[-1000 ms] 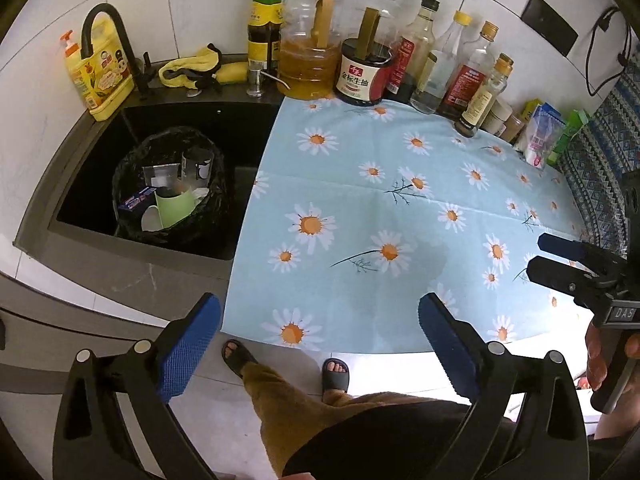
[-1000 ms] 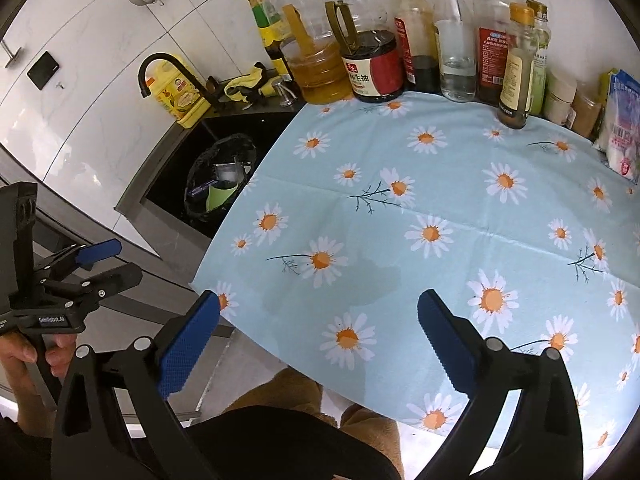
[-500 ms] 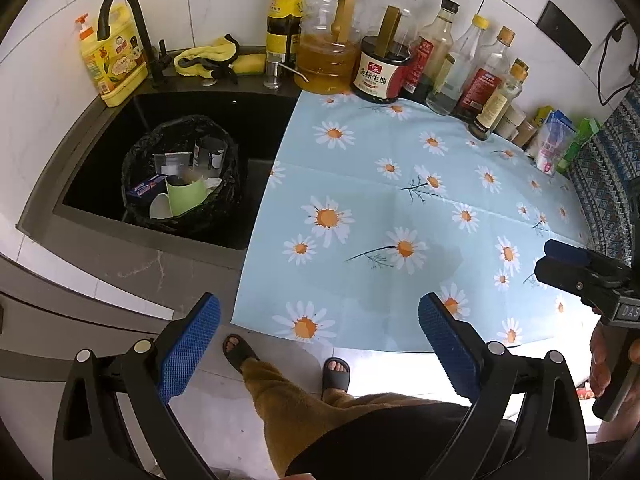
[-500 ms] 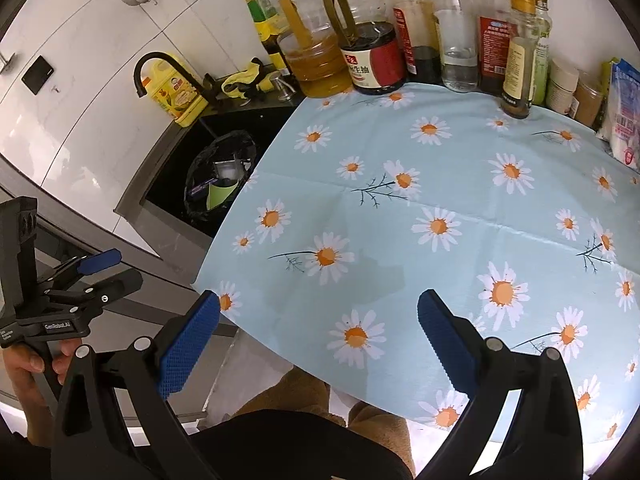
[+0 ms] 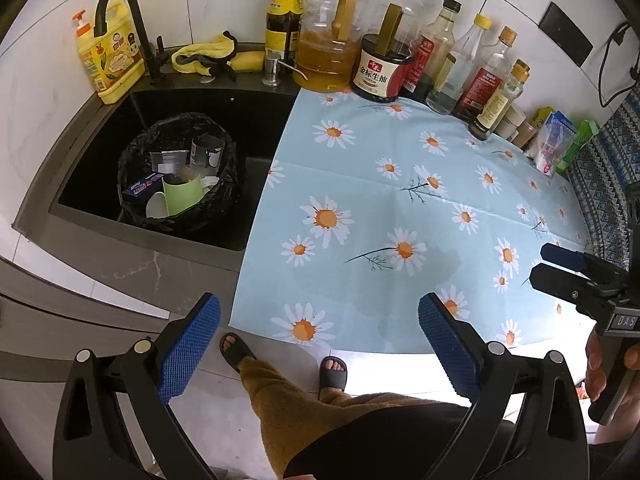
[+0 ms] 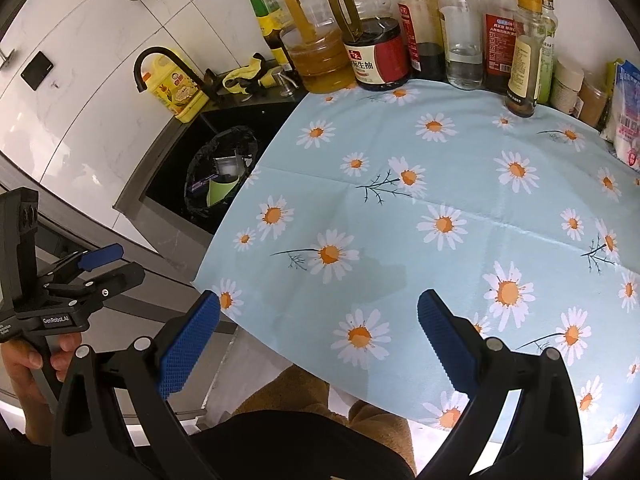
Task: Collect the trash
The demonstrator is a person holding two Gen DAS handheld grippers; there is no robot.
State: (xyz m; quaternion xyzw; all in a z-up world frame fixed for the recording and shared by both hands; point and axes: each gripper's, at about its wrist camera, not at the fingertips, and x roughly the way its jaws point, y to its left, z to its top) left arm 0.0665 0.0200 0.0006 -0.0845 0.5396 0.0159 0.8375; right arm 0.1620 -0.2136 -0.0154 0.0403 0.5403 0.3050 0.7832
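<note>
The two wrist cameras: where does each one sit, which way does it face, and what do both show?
Left wrist: on the left gripper, open, above the counter's front edge; faces the sink and bin; shows legs, sandals, the right gripper.
Right wrist: on the right gripper, open, over the daisy cloth; faces the bottles; shows the left gripper.
Shared: cloth, bottles, sink, bin.
</note>
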